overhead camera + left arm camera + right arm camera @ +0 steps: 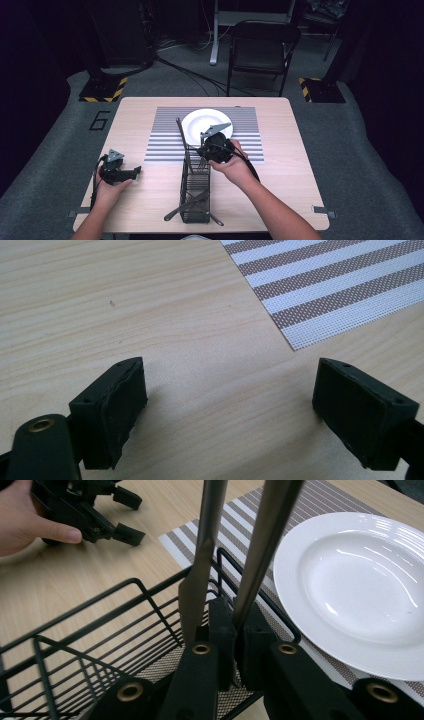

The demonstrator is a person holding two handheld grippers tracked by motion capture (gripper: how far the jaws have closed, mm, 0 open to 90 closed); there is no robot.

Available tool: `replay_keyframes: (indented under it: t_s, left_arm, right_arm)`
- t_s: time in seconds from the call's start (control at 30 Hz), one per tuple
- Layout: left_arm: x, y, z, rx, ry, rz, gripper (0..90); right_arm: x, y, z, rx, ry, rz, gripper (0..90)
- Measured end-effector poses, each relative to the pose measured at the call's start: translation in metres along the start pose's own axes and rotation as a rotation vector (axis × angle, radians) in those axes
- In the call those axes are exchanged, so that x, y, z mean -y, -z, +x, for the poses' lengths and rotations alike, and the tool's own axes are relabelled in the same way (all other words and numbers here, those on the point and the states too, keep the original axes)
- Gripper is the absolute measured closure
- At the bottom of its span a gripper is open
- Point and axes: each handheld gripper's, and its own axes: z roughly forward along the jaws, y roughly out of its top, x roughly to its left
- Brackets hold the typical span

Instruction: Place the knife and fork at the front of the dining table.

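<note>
lifting one utensil out of the wire caddy

the right gripper (202,150) is clenched on a slim dark utensil handle (260,545) at the far end of the black wire caddy (196,192), which stands on the bench (280,180) at the near edge of the striped placemat (165,135). in the right gripper view the pads pinch that handle low down, just above the caddy rim, while a second utensil (202,565), flatter and knife-like, stands touching or just beside it. the white plate (206,122) sits on the placemat just beyond. more utensils lie across the near end of the caddy.

the left gripper (132,172) rests released on the bare bench, well apart from the caddy, nothing between its jaws.

to do this step well, i would draw the held handle straight up along its own axis, so its hidden lower end clears the wire without hooking. the neighbouring utensil is the likely snag: a slanted pull could drag it along or tip it out. keep the grasp firm, since a thin smooth handle may swivel. the caddy looks light and could lift with it; the idle left gripper could steady its rim.
</note>
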Motion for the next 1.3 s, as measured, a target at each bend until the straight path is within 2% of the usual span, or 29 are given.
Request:
replay_keyframes:
  t_s: [0.07,0.27,0.47,0.77,0.83,0.87,1.03,1.3]
  left_arm:
    - [0.000,0.000,0.000,0.001,-0.001,0.000,14.0]
    - [0.000,0.000,0.000,0.000,0.000,0.000,14.0]
    - [0.000,0.000,0.000,0.001,-0.001,0.001,14.0]
    - [0.000,0.000,0.000,0.001,-0.001,0.001,14.0]
    - [0.000,0.000,0.000,0.001,-0.001,0.001,14.0]
    - [0.000,0.000,0.000,0.001,-0.001,0.001,14.0]
    - [0.000,0.000,0.000,0.000,0.000,0.000,14.0]
    - [0.000,0.000,0.000,0.001,-0.001,0.001,14.0]
  right_arm:
    - [-0.003,0.004,0.000,-0.007,0.013,-0.007,86.9]
    - [-0.010,0.014,0.004,-0.027,0.005,0.003,86.9]
    - [-0.019,0.025,0.007,-0.045,0.020,0.003,86.9]
    - [-0.031,0.037,0.011,-0.061,0.019,0.004,86.9]
    - [-0.033,0.040,0.011,-0.069,0.031,0.001,86.9]
    - [-0.034,0.041,0.011,-0.073,0.018,0.002,86.9]
    - [-0.037,0.048,0.009,-0.087,0.019,0.001,86.9]
    - [-0.043,0.062,0.001,-0.083,0.017,-0.008,86.9]
